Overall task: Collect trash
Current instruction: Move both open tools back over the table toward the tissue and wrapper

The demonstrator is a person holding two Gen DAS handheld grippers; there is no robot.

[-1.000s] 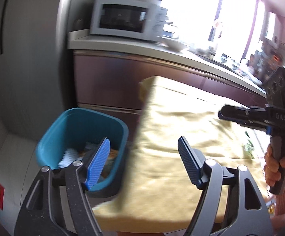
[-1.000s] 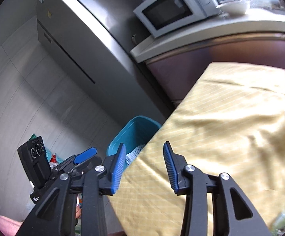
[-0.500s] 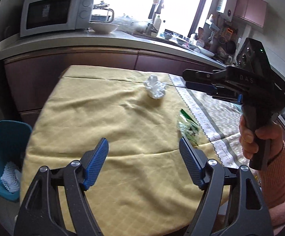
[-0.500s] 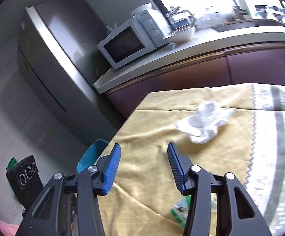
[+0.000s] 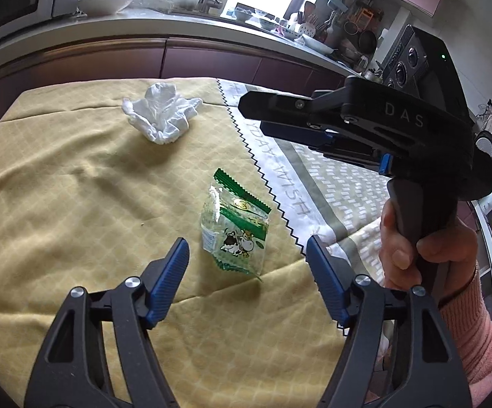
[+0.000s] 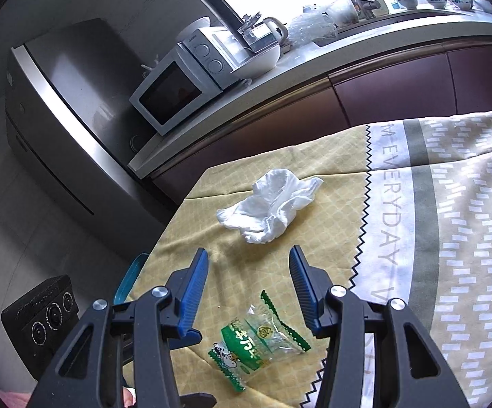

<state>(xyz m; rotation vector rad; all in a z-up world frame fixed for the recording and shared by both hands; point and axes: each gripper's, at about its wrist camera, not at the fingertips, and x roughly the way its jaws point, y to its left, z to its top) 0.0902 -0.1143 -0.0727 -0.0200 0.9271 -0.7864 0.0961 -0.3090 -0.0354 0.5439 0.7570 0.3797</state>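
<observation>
A clear and green snack wrapper (image 5: 235, 231) (image 6: 263, 336) lies flat on the yellow tablecloth (image 5: 75, 204). Farther back sits a crumpled white tissue (image 5: 160, 115) (image 6: 273, 204). My left gripper (image 5: 247, 248) hovers just short of the wrapper, its jaws closing with nothing between the pads. My right gripper (image 6: 248, 255) is open and empty, above the cloth between wrapper and tissue. In the left wrist view the right gripper (image 5: 256, 115) reaches in from the right, held by a hand (image 5: 412, 244) in a pink sleeve.
The rim of a blue bin (image 6: 132, 275) shows on the floor past the table's left edge. Behind the table run dark cabinets (image 6: 382, 95) and a counter with a microwave (image 6: 177, 91) and a bowl. A steel fridge (image 6: 69, 119) stands at the left.
Both views swung from the blue bin and the table's left edge onto the tabletop. The tissue and wrapper came into view and both grippers moved closer to them.
</observation>
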